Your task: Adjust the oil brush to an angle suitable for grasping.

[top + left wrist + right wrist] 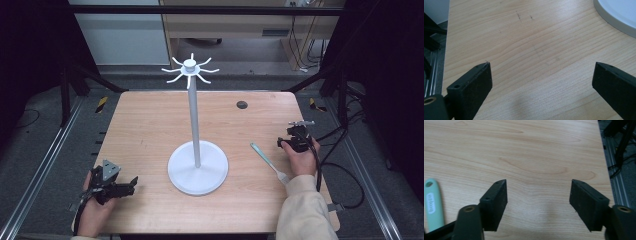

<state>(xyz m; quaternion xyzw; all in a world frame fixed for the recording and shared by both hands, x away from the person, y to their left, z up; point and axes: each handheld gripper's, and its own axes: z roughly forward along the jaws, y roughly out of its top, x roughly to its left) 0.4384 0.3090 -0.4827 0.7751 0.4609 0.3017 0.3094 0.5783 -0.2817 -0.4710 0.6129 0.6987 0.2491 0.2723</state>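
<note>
Fork [268, 162], one, pale green handle and white tines, is laid flat at 4 o'clock on the wooden table [150, 125], seemingly within reach of the right gripper [298, 137], just beside it. One white hook stand [196, 150] is set upright at centre. Two grippers are held low with jaws spread wide and empty; the left gripper [120, 186] is rested at 8 o'clock
</note>
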